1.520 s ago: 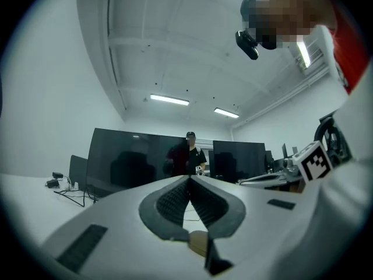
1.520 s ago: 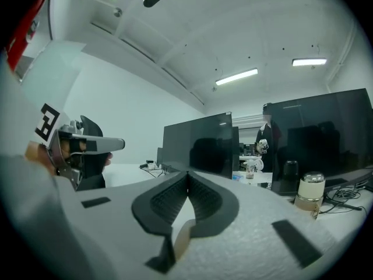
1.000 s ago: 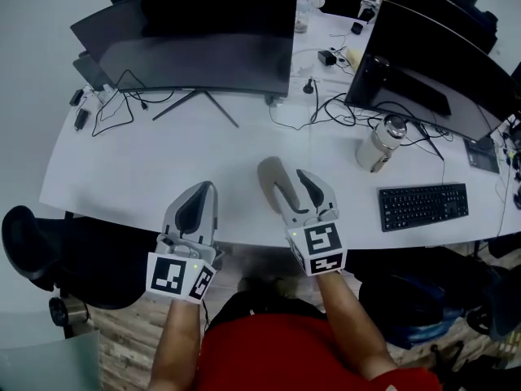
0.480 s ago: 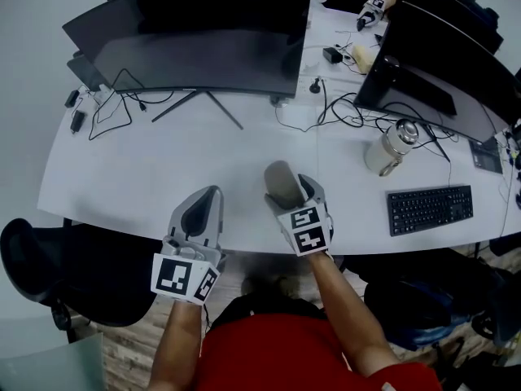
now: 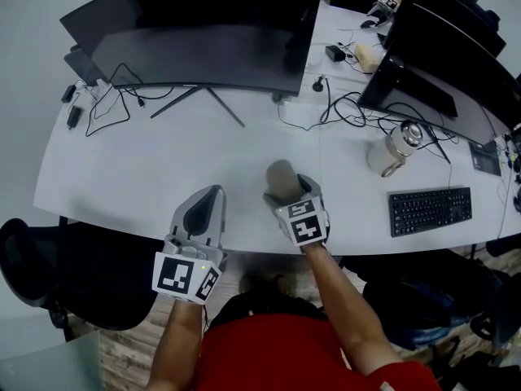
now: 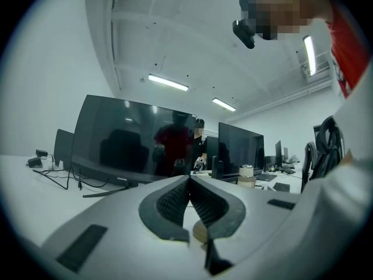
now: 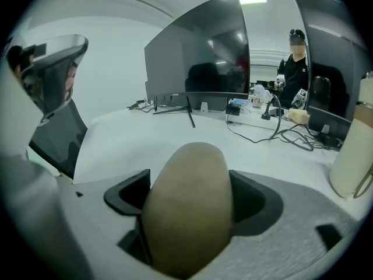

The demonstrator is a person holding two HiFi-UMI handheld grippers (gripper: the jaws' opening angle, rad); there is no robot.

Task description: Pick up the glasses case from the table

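The glasses case (image 5: 281, 176) is a taupe, rounded oblong lying on the white table (image 5: 146, 169) near its front edge. My right gripper (image 5: 290, 191) slants down over it from the near side. In the right gripper view the case (image 7: 186, 209) fills the space between the two dark pads (image 7: 128, 194), and the jaws are opening with the case between them. I see no firm squeeze on it. My left gripper (image 5: 213, 194) hovers level at the table's front edge, left of the case, with its jaws meeting and nothing in them (image 6: 187, 178).
Two large dark monitors (image 5: 203, 39) stand at the back, with cables (image 5: 342, 108) trailing on the table. A metal bottle (image 5: 391, 149) and a black keyboard (image 5: 430, 210) lie to the right. A black chair (image 5: 32, 251) is at the lower left. A person (image 7: 294, 69) stands far behind.
My right gripper has come down and tipped forward over the case, its jaws spreading wider around it. My left gripper has sunk slightly and stays shut.
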